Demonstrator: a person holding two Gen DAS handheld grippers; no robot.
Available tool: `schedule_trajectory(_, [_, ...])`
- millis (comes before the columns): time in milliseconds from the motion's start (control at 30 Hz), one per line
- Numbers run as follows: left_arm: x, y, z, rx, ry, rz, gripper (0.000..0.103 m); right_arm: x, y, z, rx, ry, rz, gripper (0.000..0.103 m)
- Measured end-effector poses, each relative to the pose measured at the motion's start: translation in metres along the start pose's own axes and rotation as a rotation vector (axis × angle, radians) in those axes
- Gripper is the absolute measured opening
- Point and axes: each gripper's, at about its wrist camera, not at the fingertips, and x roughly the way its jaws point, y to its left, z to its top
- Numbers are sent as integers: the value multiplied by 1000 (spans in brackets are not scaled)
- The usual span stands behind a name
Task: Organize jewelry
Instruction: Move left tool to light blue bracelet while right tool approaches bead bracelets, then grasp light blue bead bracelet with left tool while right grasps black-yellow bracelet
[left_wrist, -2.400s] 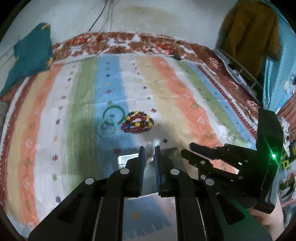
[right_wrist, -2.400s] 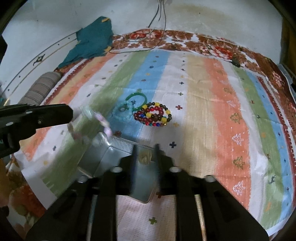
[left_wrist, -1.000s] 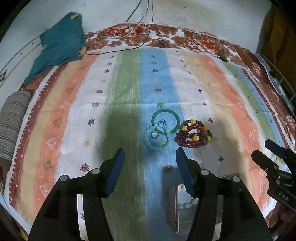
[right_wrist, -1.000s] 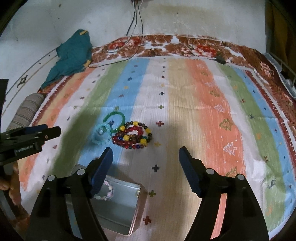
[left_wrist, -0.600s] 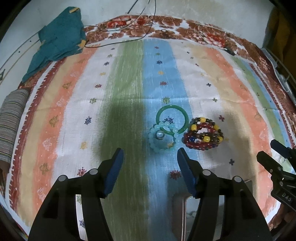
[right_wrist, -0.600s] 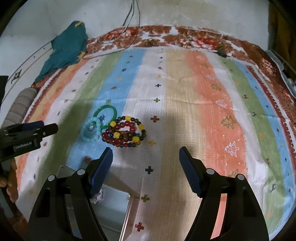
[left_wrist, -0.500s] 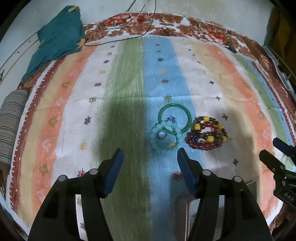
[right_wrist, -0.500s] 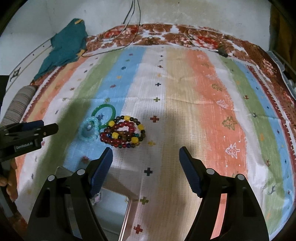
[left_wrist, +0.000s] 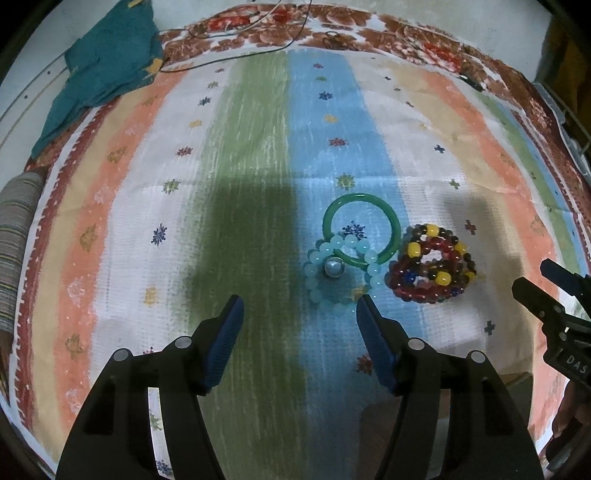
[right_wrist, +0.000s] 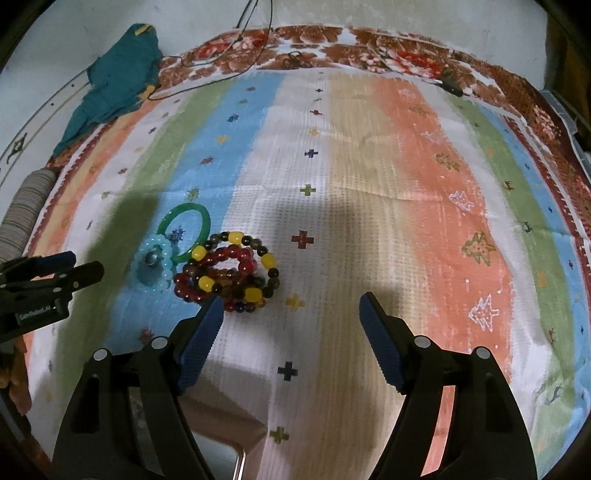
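Observation:
A green bangle (left_wrist: 361, 230) lies on the striped cloth, overlapping a pale blue bead bracelet (left_wrist: 340, 275) with a small silver piece inside it. Next to them on the right lies a pile of red, yellow and dark bead bracelets (left_wrist: 432, 267). My left gripper (left_wrist: 299, 314) is open and empty, just short of the blue bracelet. My right gripper (right_wrist: 291, 314) is open and empty; its left finger tip is at the bead pile (right_wrist: 229, 275). The bangle (right_wrist: 184, 230) and blue bracelet (right_wrist: 153, 266) lie left of it. A metal tin's corner (right_wrist: 221, 446) shows at the bottom.
The striped cloth (right_wrist: 406, 184) covers the whole surface. A teal garment (left_wrist: 99, 70) and black cables (left_wrist: 236, 55) lie at the far edge. A striped roll (left_wrist: 14, 236) sits at the left. The tin's edge (left_wrist: 517, 384) shows low right in the left wrist view.
Both grippers were shut 2.4 s ago and have opened. Both have moved forward toward the jewelry, so the tin has slid nearly out of view beneath them.

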Motion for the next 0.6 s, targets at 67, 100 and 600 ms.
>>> schedule_trajectory(67, [5,2,0,-6,11,-1,64,3,0,3,5,3,3,76])
schedule_trajectory(100, [8,2,1,-8,16,-3,64,5,0,4,7,5,5,76])
schedule_trajectory(600, [33,0,8,-8,56,-12,64,47,-7,15,18,79,-1,77])
